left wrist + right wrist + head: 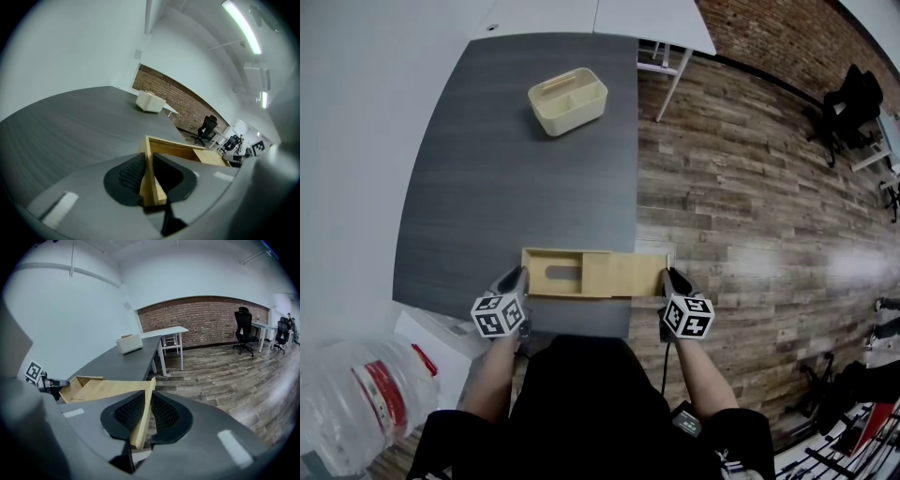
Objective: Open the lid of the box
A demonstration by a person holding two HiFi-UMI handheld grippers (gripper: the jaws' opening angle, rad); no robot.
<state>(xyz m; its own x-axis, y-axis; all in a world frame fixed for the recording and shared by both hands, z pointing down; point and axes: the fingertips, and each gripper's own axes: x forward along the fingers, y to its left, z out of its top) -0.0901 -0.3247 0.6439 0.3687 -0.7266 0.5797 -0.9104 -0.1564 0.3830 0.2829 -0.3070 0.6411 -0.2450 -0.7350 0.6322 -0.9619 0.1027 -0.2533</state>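
At six o'clock on the table (487,169), my left gripper (517,276) pinches the box (551,273), right gripper (673,278) its lid (623,275); skewed pulling may jam it.

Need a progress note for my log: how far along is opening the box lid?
Done: the lid is drawn partway right, baring the left end of the box. In hand: the left gripper clamps the box's end wall, the right gripper the lid's end. Left: the lid still covers the rest.
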